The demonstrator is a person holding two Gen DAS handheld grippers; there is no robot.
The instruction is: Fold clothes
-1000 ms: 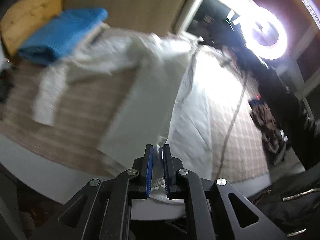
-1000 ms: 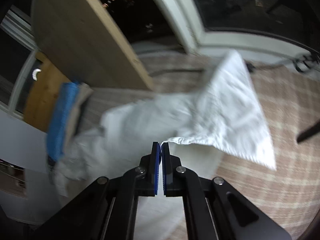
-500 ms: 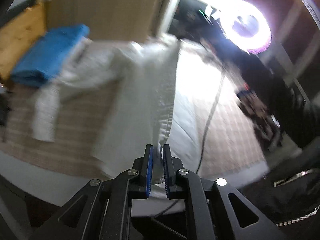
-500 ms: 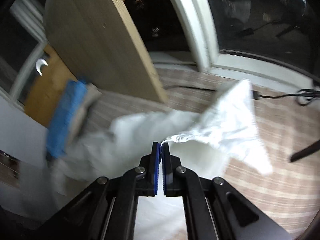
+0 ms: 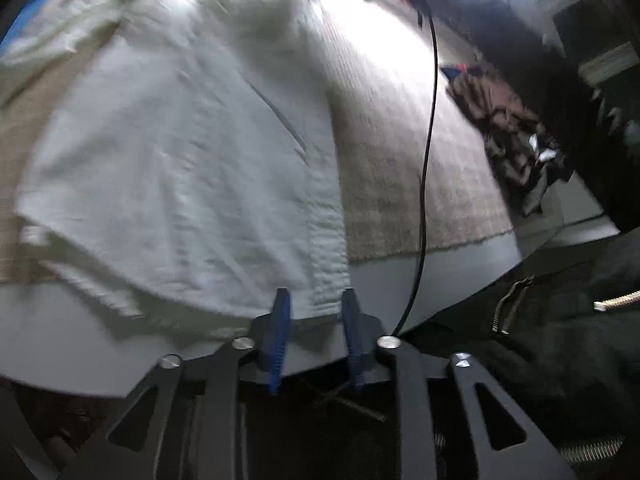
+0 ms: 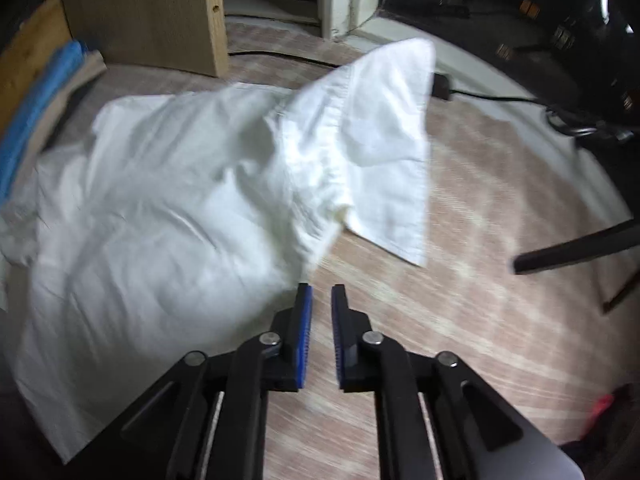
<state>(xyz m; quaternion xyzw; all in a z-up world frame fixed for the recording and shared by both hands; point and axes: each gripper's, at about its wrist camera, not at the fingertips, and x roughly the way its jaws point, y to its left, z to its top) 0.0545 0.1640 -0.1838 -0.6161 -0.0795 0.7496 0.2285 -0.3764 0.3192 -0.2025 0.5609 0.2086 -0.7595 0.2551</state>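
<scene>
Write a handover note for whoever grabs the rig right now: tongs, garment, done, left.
Left tongs: open, hem of the white garment lies between the pads, not clamped.
Right tongs: open, empty, beside the garment's edge.
Garment: spread on the plaid cover, one flap folded over, bunched in the middle. Blue folded item sits at the far left.
Done: first fold laid down.
Left: smooth the bunching, likely fold again, then stack.

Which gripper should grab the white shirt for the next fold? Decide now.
Left. The left gripper is open with the white shirt hem lying between its fingers; the right gripper is open over bare plaid cloth.
</scene>
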